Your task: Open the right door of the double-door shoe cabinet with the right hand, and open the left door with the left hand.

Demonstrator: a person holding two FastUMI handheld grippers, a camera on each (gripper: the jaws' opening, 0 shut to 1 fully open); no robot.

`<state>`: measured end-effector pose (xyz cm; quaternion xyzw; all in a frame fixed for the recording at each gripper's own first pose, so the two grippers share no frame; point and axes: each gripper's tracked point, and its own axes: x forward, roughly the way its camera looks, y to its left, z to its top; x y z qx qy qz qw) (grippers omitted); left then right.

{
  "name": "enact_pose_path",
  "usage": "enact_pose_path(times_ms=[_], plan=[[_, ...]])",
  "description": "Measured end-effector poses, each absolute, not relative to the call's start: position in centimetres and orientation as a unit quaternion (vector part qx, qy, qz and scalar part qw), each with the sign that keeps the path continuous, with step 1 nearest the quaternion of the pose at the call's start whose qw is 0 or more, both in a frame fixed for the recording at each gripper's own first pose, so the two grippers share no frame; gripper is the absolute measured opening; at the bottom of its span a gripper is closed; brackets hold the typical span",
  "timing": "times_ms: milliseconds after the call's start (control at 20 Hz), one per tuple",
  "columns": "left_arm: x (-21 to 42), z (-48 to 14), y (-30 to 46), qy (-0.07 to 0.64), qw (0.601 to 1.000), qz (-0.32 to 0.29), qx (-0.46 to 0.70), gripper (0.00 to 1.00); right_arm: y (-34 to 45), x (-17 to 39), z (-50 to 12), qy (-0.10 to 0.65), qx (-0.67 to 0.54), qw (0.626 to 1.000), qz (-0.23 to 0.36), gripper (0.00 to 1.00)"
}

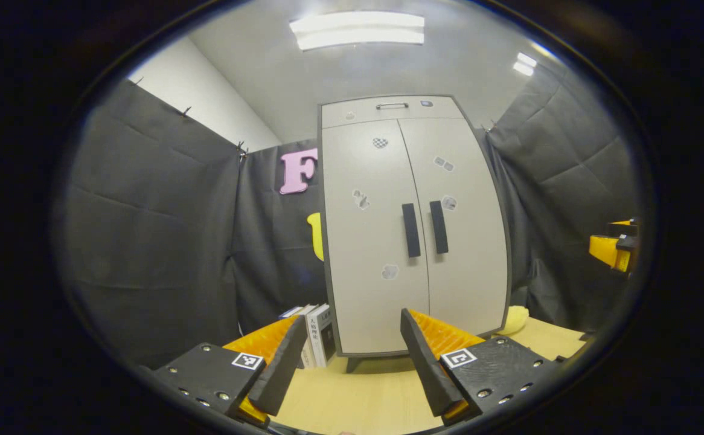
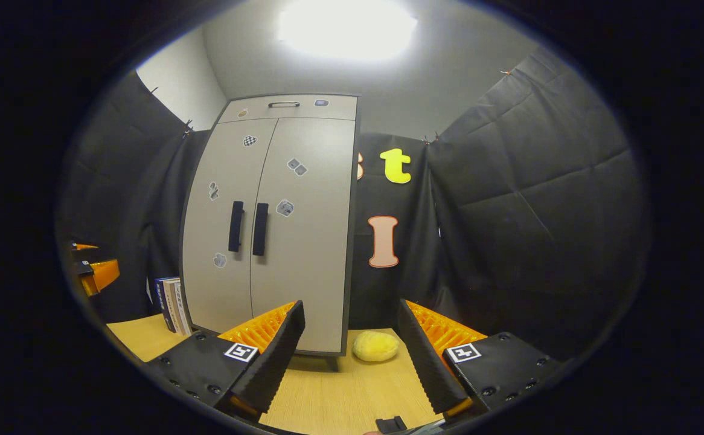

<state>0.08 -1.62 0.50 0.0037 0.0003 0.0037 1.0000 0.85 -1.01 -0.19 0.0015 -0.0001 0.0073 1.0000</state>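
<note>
Nearest, the left gripper (image 1: 349,356) and right gripper (image 2: 352,350) are hovering with fingers apart, gripping nothing, while the shoe cabinet (image 1: 412,229) is standing farther back on the table (image 1: 352,399), both doors closed.

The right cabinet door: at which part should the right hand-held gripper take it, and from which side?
Grip the right door's handle, a vertical black bar beside the centre seam. Come straight from the front with the open right hand-held gripper, one finger on each side of the bar; it probably stands proud.
</note>
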Motion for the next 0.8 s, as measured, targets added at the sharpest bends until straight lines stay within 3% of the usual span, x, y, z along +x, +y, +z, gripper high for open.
enact_pose_path(times_ms=[400,800], plan=[[-0.4,0.2,-3.6,0.005,1.0,0.027,0.007,0.92,-1.3,2.9,-0.2,0.001,0.006,0.999,0.038,0.98],[-1.1,-1.6,-2.4,0.025,0.997,0.061,0.026,0.91,2.7,8.6,2.7,-0.024,0.029,0.996,0.081,0.98]])
